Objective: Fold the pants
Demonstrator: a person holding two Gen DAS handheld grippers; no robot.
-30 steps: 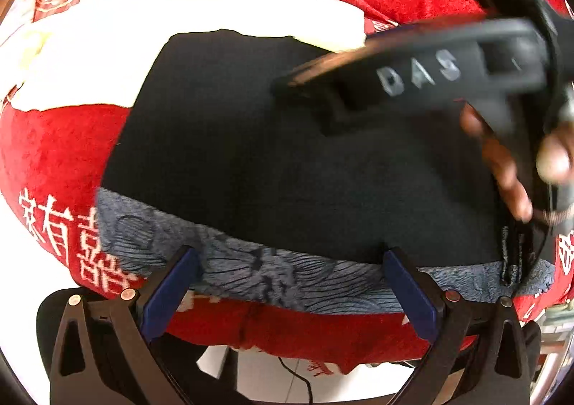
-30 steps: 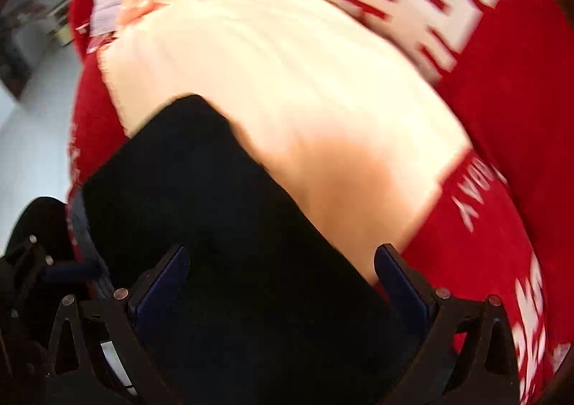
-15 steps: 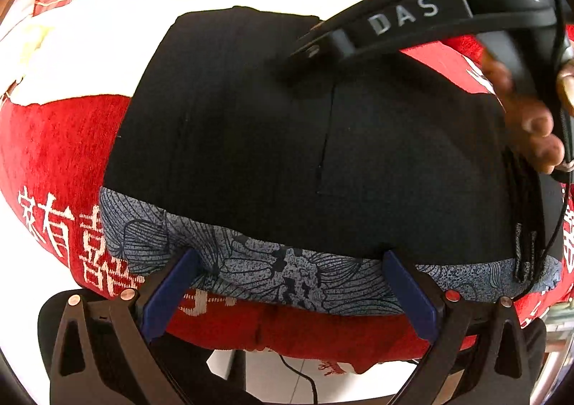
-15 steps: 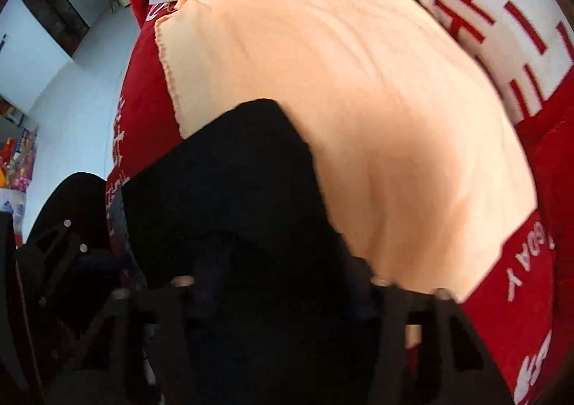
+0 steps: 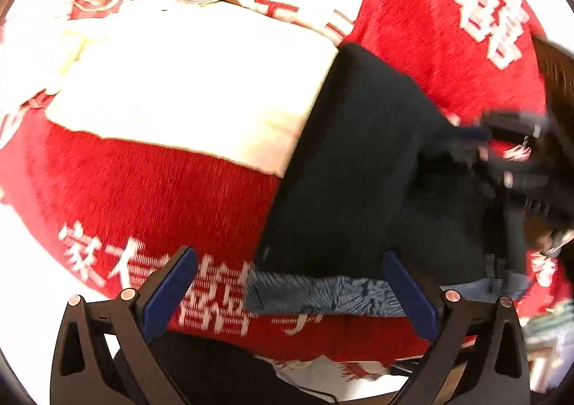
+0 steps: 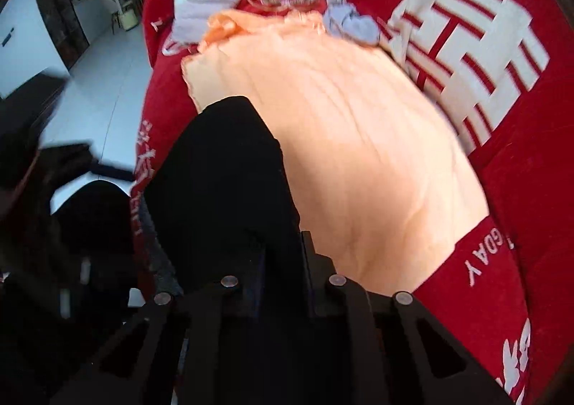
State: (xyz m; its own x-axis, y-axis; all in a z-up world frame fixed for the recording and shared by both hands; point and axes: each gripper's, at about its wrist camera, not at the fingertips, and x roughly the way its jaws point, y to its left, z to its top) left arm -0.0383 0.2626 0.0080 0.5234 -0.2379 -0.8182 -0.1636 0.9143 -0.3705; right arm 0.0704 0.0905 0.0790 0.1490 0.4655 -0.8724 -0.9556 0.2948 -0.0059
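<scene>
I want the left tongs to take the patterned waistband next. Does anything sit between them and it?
Nothing visible does. The left tongs are open, with the patterned waistband of the black pants lying directly between the fingers. The right tongs are shut on the pants farther along.

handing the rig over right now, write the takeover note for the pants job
Left hand-held gripper: open, empty, hovering at the patterned grey waistband.
Right hand-held gripper: shut on the black fabric pants.
The pants lie on the peach cloth over the red blanket, near its edge.
Done: the right gripper has its grasp.
Left: finish the fold, smooth it, release.
</scene>
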